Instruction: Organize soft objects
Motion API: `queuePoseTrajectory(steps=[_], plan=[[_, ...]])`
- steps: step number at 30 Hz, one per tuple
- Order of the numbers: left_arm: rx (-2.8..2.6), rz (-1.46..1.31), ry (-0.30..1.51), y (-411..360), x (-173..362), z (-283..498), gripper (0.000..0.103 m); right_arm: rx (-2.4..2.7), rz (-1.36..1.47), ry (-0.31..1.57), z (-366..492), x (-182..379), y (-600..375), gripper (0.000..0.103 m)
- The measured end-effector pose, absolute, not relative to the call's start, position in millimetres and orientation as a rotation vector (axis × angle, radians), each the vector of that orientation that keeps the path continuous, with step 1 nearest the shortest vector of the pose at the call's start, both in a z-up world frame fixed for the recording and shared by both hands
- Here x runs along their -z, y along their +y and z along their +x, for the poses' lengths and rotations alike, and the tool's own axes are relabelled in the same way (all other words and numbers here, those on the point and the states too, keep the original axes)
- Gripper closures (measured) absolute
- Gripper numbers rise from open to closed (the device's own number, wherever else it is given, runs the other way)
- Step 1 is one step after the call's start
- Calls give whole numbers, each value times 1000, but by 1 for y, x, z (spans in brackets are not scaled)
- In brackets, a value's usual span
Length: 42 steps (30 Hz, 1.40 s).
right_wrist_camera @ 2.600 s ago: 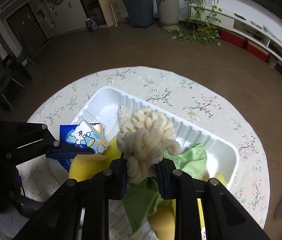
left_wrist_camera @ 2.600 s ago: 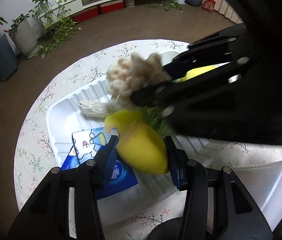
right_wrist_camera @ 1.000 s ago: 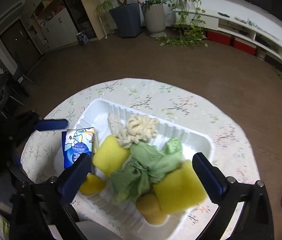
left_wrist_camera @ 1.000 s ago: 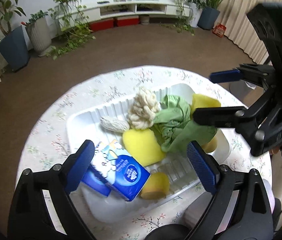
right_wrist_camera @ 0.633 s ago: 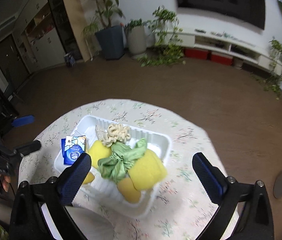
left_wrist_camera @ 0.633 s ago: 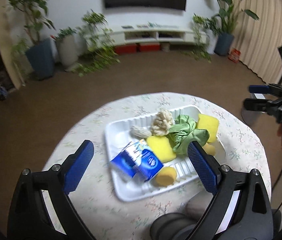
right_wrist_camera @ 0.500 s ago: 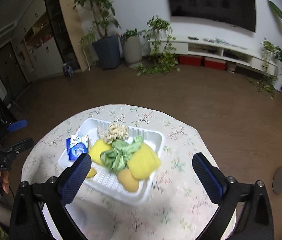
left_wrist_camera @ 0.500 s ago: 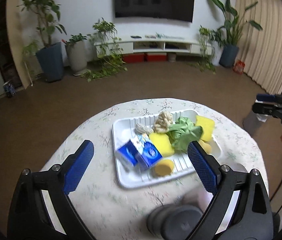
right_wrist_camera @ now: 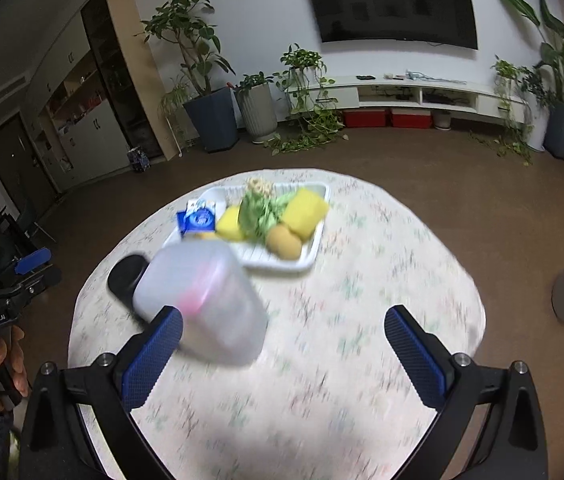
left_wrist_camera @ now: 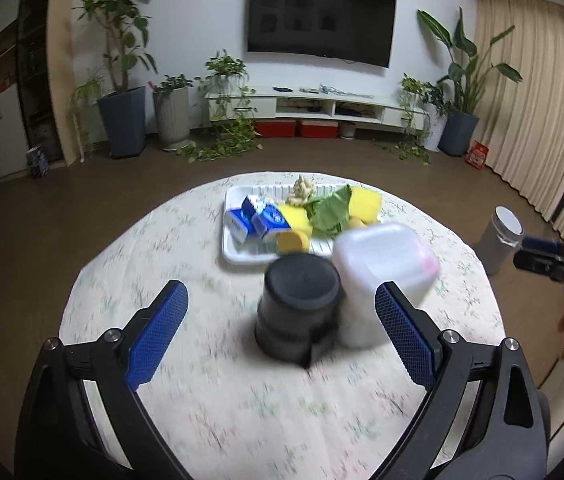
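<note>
Left gripper [left_wrist_camera: 278, 330]: jaws spread wide, empty, low in frame. Right gripper [right_wrist_camera: 282, 354]: likewise wide apart, nothing held. Just past them, mid-frame, a black cylinder [left_wrist_camera: 298, 306] touching a translucent plastic container [left_wrist_camera: 386, 268]. Beyond, upper centre on the round floral table [right_wrist_camera: 362, 280], a white tray [left_wrist_camera: 229, 250] holds yellow sponges [right_wrist_camera: 306, 207], green cloth [left_wrist_camera: 328, 210], cream rope knot [left_wrist_camera: 302, 190], blue tissue packs [left_wrist_camera: 256, 218].

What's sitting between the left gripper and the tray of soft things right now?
A black cylinder and a translucent white container stand on the table, directly between the open left gripper and the white tray.
</note>
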<state>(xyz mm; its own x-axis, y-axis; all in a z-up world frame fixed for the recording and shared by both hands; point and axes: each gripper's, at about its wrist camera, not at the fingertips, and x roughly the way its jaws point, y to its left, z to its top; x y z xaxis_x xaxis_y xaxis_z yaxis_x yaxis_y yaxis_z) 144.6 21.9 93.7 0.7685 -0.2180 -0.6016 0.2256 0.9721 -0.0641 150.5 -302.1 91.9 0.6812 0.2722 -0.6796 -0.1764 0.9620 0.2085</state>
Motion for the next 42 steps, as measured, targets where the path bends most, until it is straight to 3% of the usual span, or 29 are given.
queuePoseTrajectory(steps=[14, 25, 37, 42], plan=[[111, -71, 640, 3, -57, 48, 7, -208, 72, 658, 16, -61, -220, 0], [50, -57, 624, -3, -62, 27, 7, -154, -16, 538, -15, -80, -196, 0], [13, -76, 635, -1, -58, 33, 7, -115, -26, 541, -22, -79, -190, 0], [37, -98, 648, -3, -55, 33, 1, -106, -23, 547, -21, -78, -189, 0]])
